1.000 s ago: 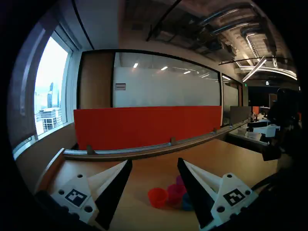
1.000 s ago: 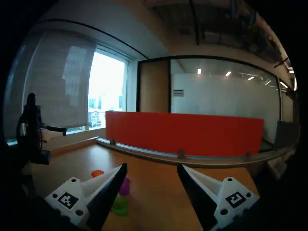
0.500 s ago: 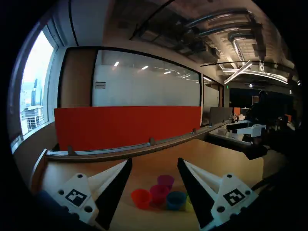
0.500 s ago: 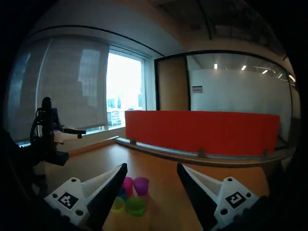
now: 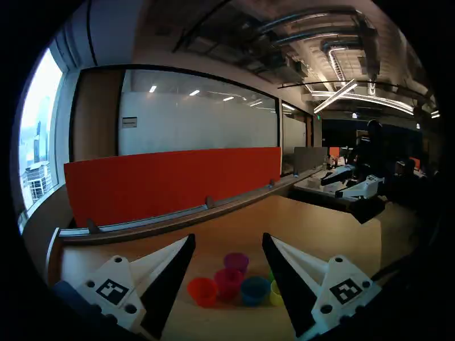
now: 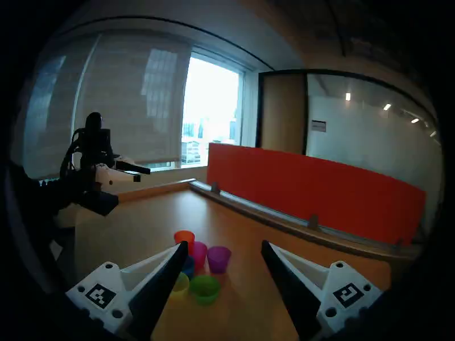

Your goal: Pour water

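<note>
I have the left tool [image 5: 227,237] and right tool [image 6: 223,244] both spread apart, gripping nothing. The cups [image 5: 230,281], small bright plastic ones in red, pink, purple, blue, yellow and green, cluster on the tabletop [image 5: 318,227] at 6 o'clock in each view

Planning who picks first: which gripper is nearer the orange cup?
Left. The orange cup sits nearest the left gripper; for the right gripper it is the farthest cup.

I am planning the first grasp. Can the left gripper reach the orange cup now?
Probably yes. The left gripper is open, and the orange cup stands at the cluster's edge, nothing before it; the pink cup sits close beside.
</note>
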`<state>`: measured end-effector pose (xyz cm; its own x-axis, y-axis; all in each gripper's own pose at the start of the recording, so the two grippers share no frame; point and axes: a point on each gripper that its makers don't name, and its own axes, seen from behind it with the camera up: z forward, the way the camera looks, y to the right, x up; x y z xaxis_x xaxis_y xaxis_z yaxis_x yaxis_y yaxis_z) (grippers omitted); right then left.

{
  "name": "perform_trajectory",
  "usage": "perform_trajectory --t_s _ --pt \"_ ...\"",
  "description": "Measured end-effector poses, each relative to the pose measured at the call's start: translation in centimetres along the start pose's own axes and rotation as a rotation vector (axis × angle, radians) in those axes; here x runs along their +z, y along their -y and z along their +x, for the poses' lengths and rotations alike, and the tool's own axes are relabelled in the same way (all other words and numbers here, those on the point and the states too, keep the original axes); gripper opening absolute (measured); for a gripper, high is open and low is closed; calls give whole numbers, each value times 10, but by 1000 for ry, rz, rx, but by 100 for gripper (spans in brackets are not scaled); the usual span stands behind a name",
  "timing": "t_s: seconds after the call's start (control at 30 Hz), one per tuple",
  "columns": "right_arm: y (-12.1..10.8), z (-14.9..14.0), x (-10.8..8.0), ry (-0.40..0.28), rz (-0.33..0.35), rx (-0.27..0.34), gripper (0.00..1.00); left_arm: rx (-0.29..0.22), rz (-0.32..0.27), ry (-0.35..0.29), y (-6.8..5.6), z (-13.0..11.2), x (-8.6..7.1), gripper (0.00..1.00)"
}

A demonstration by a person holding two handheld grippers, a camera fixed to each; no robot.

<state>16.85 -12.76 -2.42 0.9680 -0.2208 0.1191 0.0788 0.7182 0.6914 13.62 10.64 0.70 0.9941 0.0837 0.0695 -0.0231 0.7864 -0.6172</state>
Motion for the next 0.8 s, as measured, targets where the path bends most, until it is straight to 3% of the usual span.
perform_trajectory --t_s 0.8 --pt "9 -58 28 184 109 -88 100 112 -149 186 -22 -74 23 87"
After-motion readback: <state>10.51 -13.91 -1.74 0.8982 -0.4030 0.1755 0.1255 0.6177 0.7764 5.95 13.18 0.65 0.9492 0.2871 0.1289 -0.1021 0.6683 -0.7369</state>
